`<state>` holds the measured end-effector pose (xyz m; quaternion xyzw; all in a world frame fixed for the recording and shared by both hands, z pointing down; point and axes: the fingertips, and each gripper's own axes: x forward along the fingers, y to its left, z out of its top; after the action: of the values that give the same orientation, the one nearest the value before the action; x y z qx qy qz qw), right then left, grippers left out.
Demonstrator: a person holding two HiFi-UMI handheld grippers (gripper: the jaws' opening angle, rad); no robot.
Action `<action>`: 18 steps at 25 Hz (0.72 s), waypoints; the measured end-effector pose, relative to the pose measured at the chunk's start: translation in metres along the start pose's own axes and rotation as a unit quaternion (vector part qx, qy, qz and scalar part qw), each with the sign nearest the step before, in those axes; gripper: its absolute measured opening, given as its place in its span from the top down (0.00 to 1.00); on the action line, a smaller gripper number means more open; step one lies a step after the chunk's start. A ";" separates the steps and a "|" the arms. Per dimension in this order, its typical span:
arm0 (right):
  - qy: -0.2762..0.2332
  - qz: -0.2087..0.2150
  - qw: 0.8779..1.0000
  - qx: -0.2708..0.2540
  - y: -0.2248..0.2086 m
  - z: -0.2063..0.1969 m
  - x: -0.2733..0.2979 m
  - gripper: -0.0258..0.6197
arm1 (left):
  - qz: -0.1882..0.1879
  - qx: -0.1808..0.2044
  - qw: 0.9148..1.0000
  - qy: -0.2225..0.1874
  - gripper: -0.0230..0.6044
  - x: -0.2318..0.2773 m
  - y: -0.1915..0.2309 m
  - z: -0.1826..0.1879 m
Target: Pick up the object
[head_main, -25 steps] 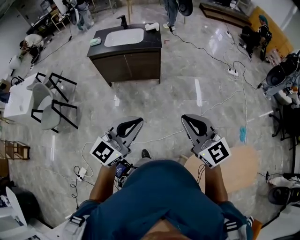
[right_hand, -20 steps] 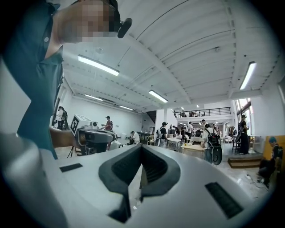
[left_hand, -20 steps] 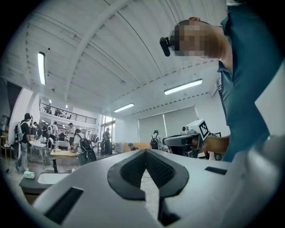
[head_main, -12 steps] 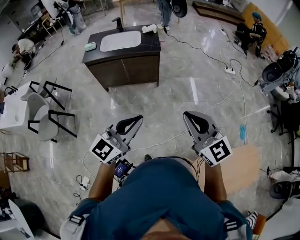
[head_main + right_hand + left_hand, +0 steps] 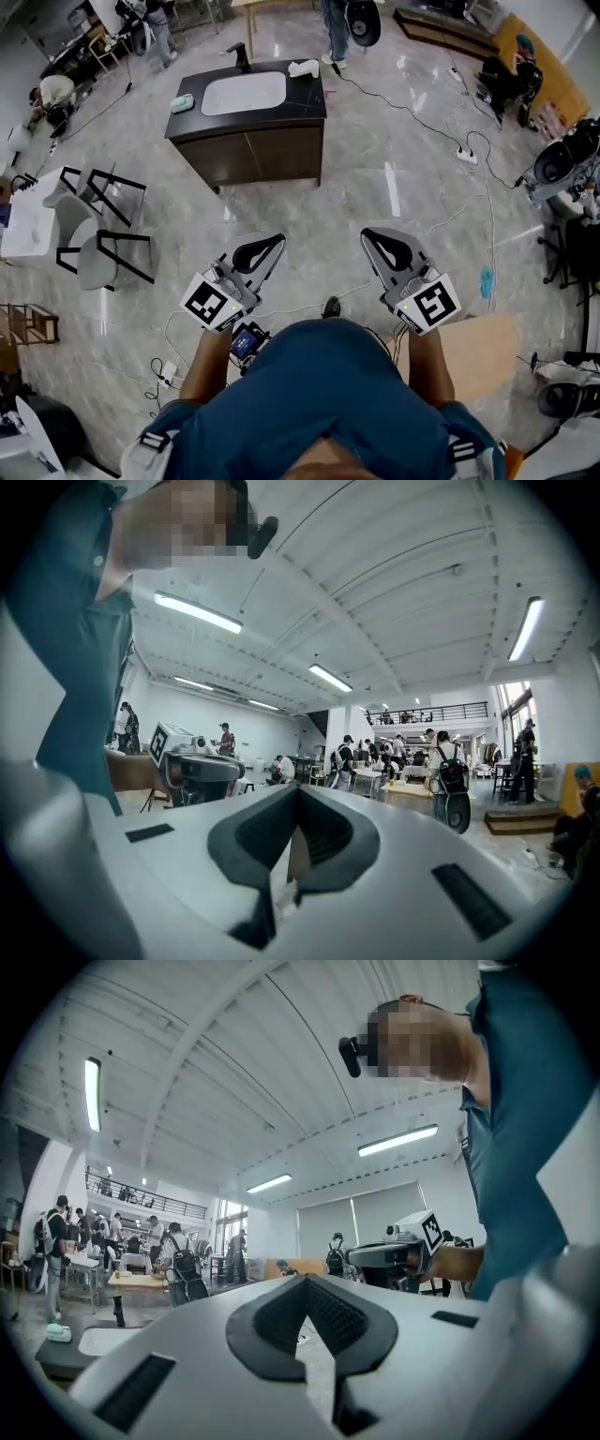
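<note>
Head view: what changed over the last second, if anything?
The person's shoe has shifted to the right between the grippers, and the sink cabinet shows slightly larger, so the person is stepping toward it. Nothing was taken or let go. The left gripper and right gripper are shut and empty, side by side as before.

Floor [image 5: 375, 187]: pale marble ahead of you; cables [image 5: 403, 105] and a power strip [image 5: 468, 157] lie on it.
Vanity top [image 5: 309, 89]: white cloth [image 5: 303, 67], perhaps a soap dish [image 5: 182, 102].

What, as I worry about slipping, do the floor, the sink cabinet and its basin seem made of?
Floor: likely polished grey marble or marble-look tile; veining and glossy light reflections. Cabinet: probably dark wood or veneer; matte brown door fronts. Basin: seemingly white glazed ceramic; smooth, bright.
</note>
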<state>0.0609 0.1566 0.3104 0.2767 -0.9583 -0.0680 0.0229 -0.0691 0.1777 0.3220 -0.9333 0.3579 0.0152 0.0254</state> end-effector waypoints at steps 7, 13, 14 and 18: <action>-0.012 0.030 0.999 -0.003 -0.062 -0.008 0.024 0.94 | 0.019 0.009 1.000 0.002 0.96 0.060 0.032 -0.005; -0.009 0.047 0.999 0.001 -0.103 -0.021 0.032 0.94 | 0.024 0.006 1.000 0.003 0.96 0.104 0.044 -0.013; -0.009 0.047 0.999 0.007 -0.108 -0.021 0.033 0.94 | 0.023 0.006 1.000 0.006 0.96 0.109 0.046 -0.013; -0.010 0.047 0.999 0.011 -0.127 -0.025 0.042 0.94 | 0.024 0.005 1.000 0.011 0.96 0.124 0.063 -0.015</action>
<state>0.0945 0.0253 0.3175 0.2306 -0.9712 -0.0590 0.0138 -0.0186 0.0473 0.3289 -0.9242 0.3809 0.0036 0.0260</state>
